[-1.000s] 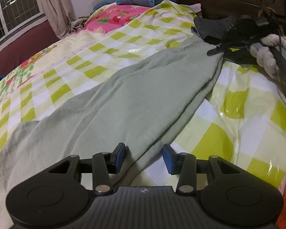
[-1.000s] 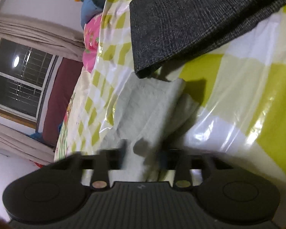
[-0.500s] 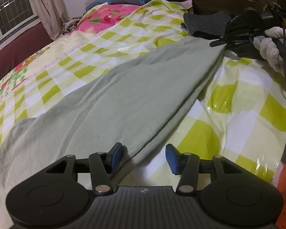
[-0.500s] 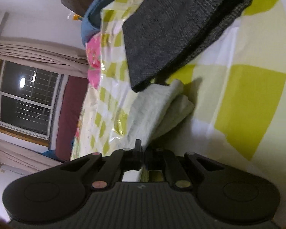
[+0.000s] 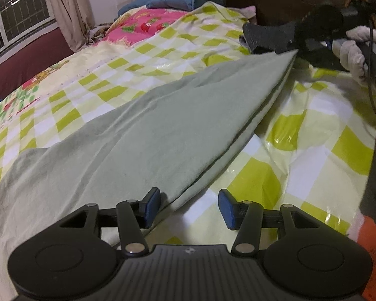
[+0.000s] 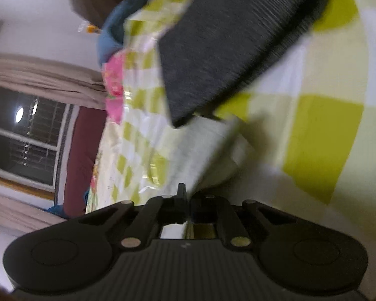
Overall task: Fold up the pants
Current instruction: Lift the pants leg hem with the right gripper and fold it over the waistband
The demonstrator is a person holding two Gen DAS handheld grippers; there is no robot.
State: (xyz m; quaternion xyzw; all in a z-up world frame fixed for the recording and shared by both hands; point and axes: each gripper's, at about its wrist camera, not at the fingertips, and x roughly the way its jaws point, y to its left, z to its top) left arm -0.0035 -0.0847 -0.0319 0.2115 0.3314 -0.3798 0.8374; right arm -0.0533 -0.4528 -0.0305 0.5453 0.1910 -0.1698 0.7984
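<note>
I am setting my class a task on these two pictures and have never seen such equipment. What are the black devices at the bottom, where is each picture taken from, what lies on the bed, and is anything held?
No robot is here: a person holds a two-finger gripper in each hand, each with a camera looking forward along its jaws.

One picture is from the left gripper. Its blue-padded jaws stand open at the near edge of the pale green pants, gripping nothing. The pants lie stretched across a yellow-checked bed cover. At the far end you see the other gripper in a gloved hand, beside a folded dark grey garment.

The tilted, blurred picture is from the right gripper. Its jaws are shut on the pants' far end.

A blue pillow lies by the headboard.
</note>
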